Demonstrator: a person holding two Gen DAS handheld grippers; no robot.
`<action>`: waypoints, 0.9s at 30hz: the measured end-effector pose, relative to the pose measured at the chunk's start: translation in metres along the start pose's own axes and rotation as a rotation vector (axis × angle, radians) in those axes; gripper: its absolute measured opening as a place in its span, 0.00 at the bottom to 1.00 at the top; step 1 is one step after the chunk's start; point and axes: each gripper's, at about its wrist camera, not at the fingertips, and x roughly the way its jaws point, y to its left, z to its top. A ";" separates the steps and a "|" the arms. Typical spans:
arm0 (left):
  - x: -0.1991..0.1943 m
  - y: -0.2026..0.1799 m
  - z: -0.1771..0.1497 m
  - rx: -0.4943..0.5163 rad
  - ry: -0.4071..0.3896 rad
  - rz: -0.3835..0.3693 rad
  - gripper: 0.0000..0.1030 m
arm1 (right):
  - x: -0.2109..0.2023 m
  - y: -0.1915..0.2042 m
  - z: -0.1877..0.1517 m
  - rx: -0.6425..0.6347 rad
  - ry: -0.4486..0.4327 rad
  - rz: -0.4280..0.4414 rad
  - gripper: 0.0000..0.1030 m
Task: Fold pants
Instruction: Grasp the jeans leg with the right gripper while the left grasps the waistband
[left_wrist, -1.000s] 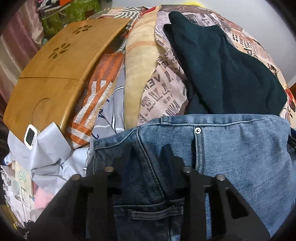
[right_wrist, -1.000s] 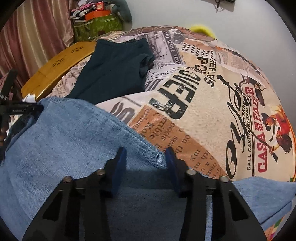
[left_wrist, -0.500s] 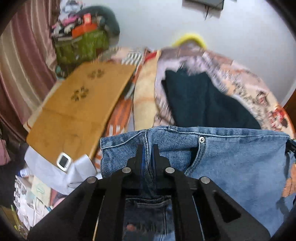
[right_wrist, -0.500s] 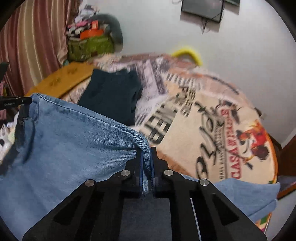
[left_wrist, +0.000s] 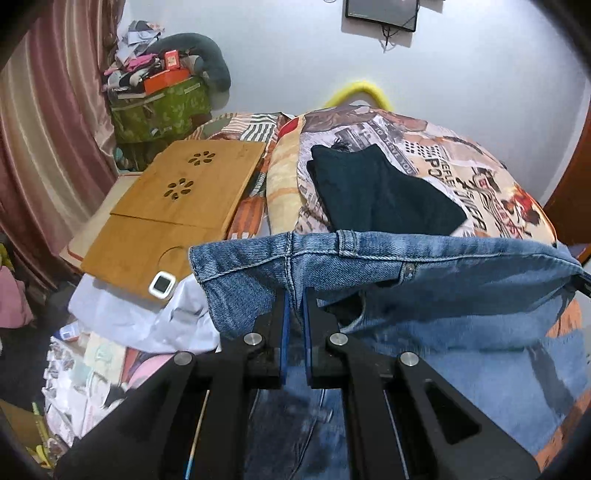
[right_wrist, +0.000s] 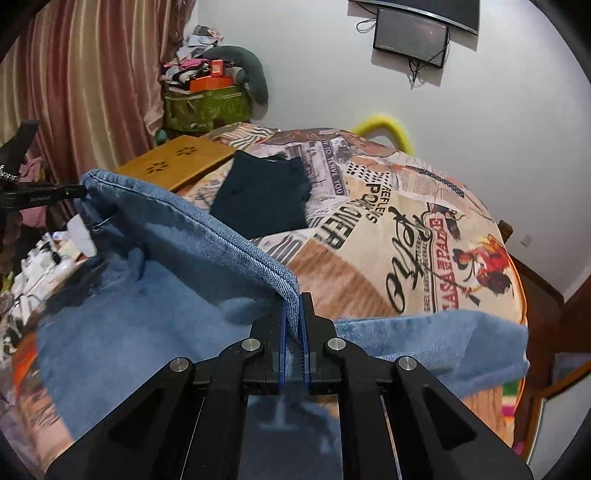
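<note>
- The left gripper (left_wrist: 294, 295) is pinching the waistband of the blue denim pants (left_wrist: 443, 266), its blue-padded fingers pressed narrow on the seam.
- The right gripper (right_wrist: 291, 306) is clamping the opposite waistband edge of the same pants (right_wrist: 166, 258), which are hanging stretched between the two above the newspaper-print bedspread (right_wrist: 406, 221).
- A dark folded garment (left_wrist: 380, 192) is lying on the bedspread just beyond the waistband.
- A wooden lap tray (left_wrist: 177, 206) is sitting to the left, with a small white clock (left_wrist: 161, 284) on its near corner.

Jeans (left_wrist: 461, 266) lower legs (blurred) offscreen
</note>
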 end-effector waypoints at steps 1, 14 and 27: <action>-0.004 0.000 -0.004 0.002 -0.001 0.003 0.06 | -0.007 0.005 -0.005 -0.004 -0.002 0.005 0.05; -0.045 0.019 -0.084 -0.013 0.062 0.011 0.05 | -0.042 0.052 -0.069 -0.013 0.014 0.064 0.05; -0.035 0.023 -0.142 -0.008 0.174 0.016 0.02 | -0.035 0.076 -0.116 0.021 0.070 0.084 0.08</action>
